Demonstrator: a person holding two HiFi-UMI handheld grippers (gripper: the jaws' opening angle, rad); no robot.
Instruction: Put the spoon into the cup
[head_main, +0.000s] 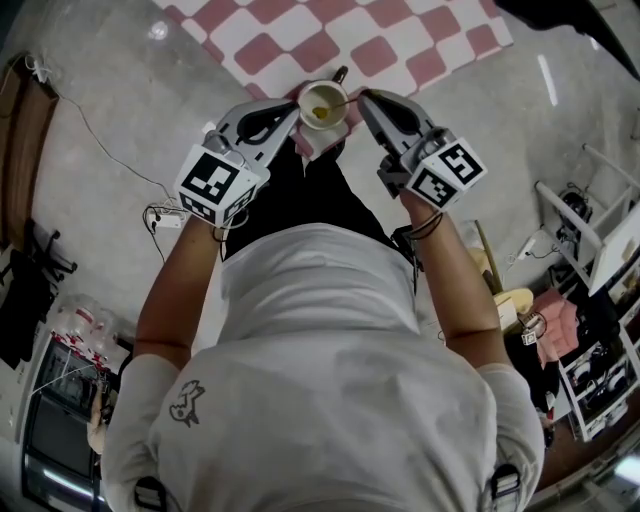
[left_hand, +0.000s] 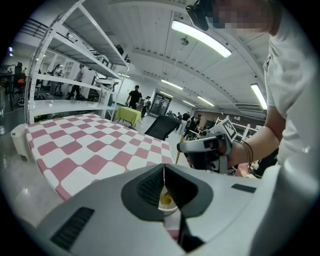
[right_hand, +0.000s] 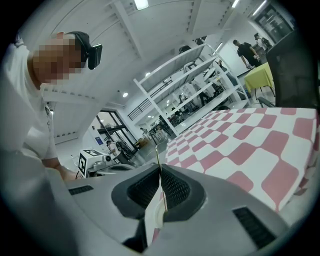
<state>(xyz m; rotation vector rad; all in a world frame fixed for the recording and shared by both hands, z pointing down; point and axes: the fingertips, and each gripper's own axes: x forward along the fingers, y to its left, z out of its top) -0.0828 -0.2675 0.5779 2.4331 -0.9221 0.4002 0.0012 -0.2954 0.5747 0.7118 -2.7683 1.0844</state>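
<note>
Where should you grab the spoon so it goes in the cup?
By the thin handle's outer end, coming from the right. The spoon lies slanted with its bowl end over the cup, so only the handle sticks out clear. The right tool is shut on it there.

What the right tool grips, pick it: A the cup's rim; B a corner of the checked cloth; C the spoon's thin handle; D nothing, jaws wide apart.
C: in the right gripper view the right tool has its jaws shut on the thin handle of the spoon, while the cup is held by the left tool.
</note>
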